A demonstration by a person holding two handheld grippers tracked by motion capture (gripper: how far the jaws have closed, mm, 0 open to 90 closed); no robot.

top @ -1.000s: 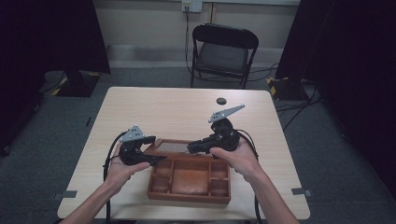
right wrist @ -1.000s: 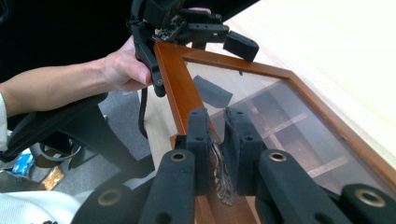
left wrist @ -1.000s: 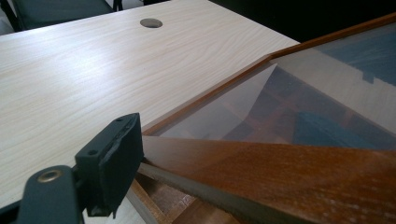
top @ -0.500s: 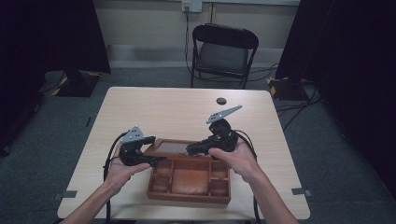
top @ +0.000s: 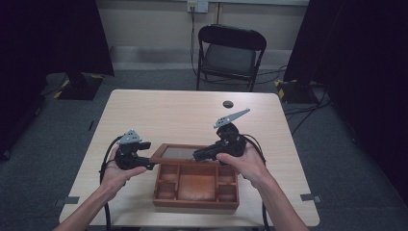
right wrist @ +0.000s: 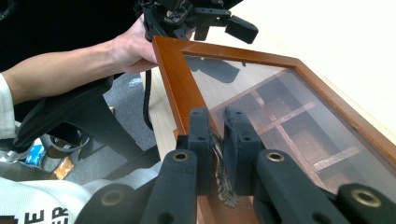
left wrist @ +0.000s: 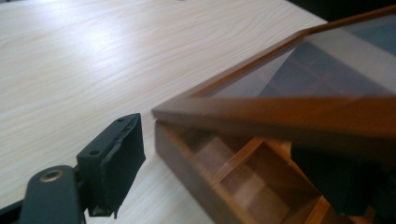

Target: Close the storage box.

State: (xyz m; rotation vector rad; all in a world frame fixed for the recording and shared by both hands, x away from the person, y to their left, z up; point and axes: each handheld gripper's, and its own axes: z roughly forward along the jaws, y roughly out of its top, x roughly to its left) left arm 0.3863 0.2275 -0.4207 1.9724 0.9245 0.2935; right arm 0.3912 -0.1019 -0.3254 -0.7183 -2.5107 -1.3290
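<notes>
From the high view, a wooden box [top: 196, 187] with small compartments sits at the near edge of the table [top: 159, 115], between the person's two forearms, and its glass-paned lid [top: 179, 153] is raised along the far side of the box. The right gripper [top: 198, 155] reaches in from the right and meets the front rail of the lid near its middle, while the left gripper [top: 146, 166] sits at the lid's left corner, just beside the box's left wall. A small dark round object [top: 227, 103] lies well apart on the far part of the table, and a folding chair [top: 230, 53] stands beyond it. In the left gripper view, one black jaw rises at the lower left, clear of the wood, and the other is a dark shape at the lower right under the lid's frame [left wrist: 280, 114]; the lid's corner lies between them, but whether the pads press on it I cannot tell. The open compartments [left wrist: 243, 172] show below the tilted frame. In the right gripper view, the two jaws stand closed tight on an ornate metal clasp [right wrist: 223, 179] fixed to the lid's front rail, with the glass pane [right wrist: 289, 116] stretching away and the left gripper [right wrist: 219, 23] at the far corner.
</notes>
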